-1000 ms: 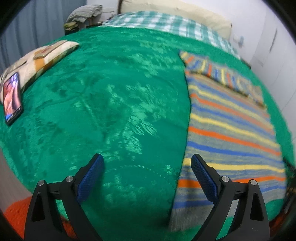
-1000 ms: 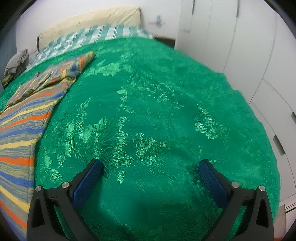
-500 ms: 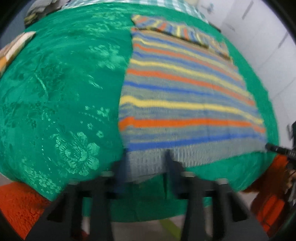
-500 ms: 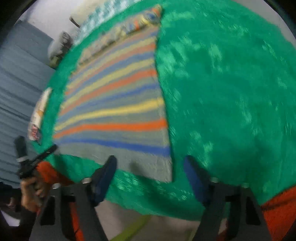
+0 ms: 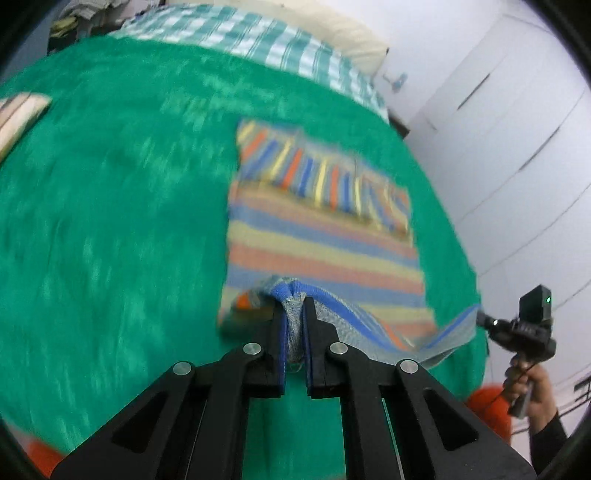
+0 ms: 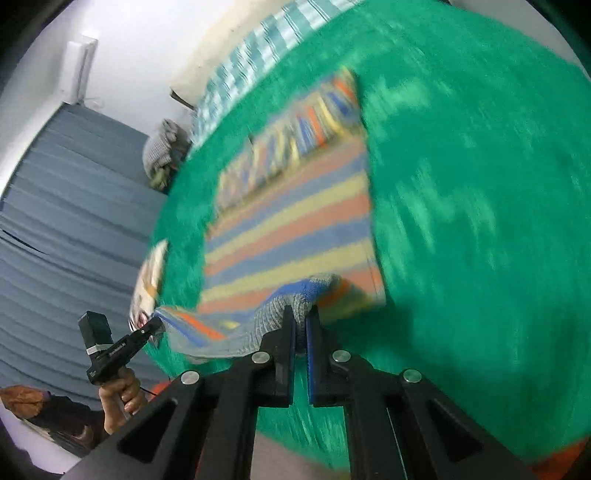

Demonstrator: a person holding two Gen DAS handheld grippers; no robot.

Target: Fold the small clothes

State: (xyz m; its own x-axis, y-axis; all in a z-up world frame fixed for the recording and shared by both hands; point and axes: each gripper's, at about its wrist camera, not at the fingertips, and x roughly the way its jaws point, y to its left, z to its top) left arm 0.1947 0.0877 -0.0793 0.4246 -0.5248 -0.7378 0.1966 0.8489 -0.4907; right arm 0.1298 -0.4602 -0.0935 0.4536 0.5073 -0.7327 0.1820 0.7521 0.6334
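A striped knit sweater [image 5: 325, 251] lies spread on a bed covered with a green floral bedspread [image 5: 110, 221], its bands of orange, yellow, blue and grey running across it and a folded sleeve lying along its far end. Both near corners of its grey ribbed hem are lifted off the bedspread.

The left gripper [image 5: 294, 295] is clenched on the hem's left corner: its jaws have just been closing, and the grey and blue knit is bunched between the blue pads, rising in a small fold above them. From there the hem hangs in a sagging band towards the right gripper [image 5: 480, 317], seen at the right edge of the left wrist view, held by a hand [image 5: 524, 384] in a dark sleeve.

In the right wrist view the right gripper [image 6: 301, 314] is likewise clamped on the hem's other corner; its jaws have just been closing too, with grey ribbing pinched between them. The lifted hem droops leftwards to the left gripper [image 6: 157, 325], gripped by the other hand [image 6: 122, 395].

Beyond the sweater, a checked sheet [image 5: 258, 40] and a cream pillow [image 5: 332, 33] lie at the head of the bed. White cupboard doors [image 5: 517, 147] stand on one side, a grey curtain [image 6: 66, 221] on the other. Both views are blurred.
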